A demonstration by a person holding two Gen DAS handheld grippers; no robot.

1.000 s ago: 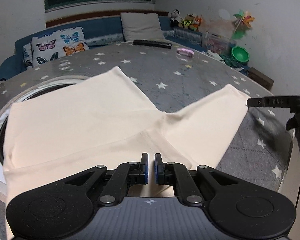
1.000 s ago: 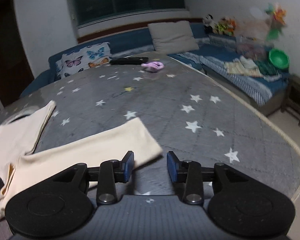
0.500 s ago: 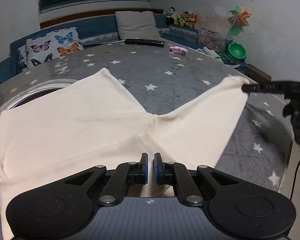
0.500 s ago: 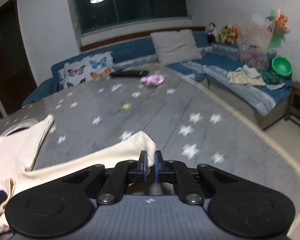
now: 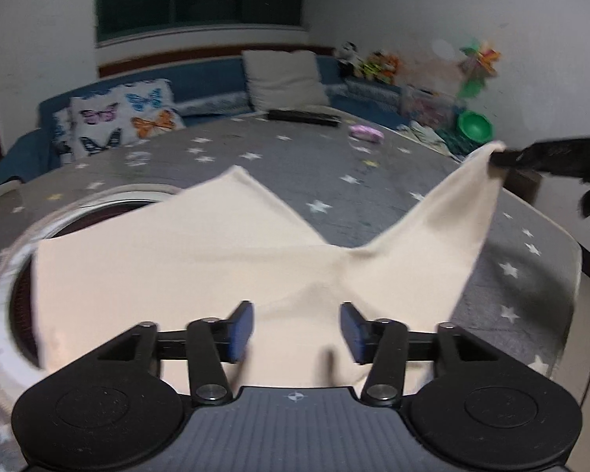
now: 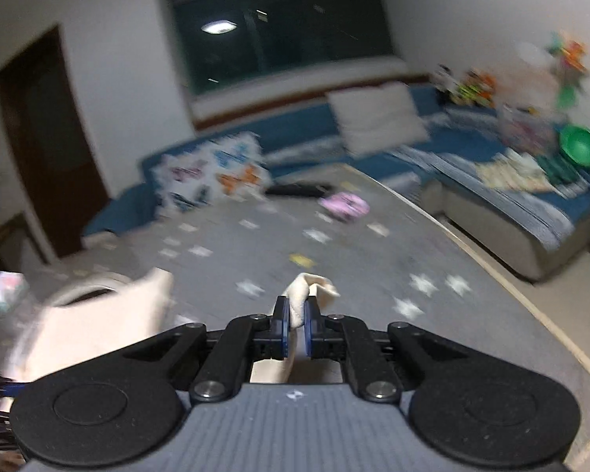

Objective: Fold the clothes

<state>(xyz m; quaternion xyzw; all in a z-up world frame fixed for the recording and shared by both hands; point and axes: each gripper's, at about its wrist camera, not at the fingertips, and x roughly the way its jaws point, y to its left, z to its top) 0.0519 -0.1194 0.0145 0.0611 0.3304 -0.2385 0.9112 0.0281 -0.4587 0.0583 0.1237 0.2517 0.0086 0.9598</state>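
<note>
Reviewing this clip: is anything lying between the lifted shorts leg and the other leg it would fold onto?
Nothing visible. The right gripper pinches the leg hem of the cream shorts; the stretch of star-print table cover between the two legs is bare. The pink item and black remote lie farther back.

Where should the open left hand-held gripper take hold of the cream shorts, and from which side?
Grip the near edge of the cream shorts, between the left hand-held gripper and the crotch, coming from the near side, low and level. That edge lies flat facing the open jaws; the right hand-held gripper already holds the right leg's corner.
</note>
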